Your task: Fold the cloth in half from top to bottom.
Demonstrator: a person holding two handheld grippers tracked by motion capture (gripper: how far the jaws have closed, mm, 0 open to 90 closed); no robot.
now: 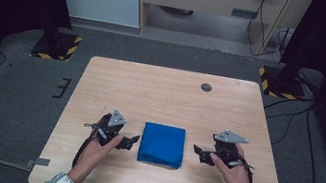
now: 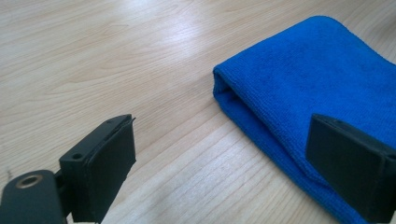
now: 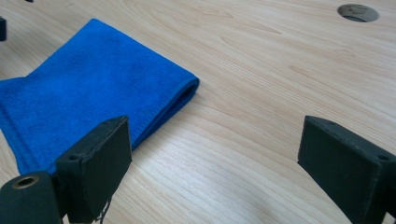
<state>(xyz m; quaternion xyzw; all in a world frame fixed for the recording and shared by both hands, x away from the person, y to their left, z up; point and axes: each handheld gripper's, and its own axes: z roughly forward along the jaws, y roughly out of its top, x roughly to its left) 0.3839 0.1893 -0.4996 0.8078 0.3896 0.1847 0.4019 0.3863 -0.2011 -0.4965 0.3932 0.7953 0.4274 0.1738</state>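
Cloth: blue microfibre cloth lies folded into a neat square on the near-middle of the wooden table.
Left gripper: your jaws are spread, just beside its left edge, holding nothing.
Right gripper: spread, near the right edge, empty.
Progress: folding looks finished; only drawing your hands away seems left.

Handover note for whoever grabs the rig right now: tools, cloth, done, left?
Left tool: open, empty, on the table beside the left edge of the blue cloth.
Right tool: open, empty, off the cloth's right edge, a gap between them.
Cloth: folded into a neat square, flat on the wooden table, near the front middle, between both tools.
Done: cloth lies folded; neither tool touches it.
Left: likely a further fold or a pick-up; close in from either side edge.
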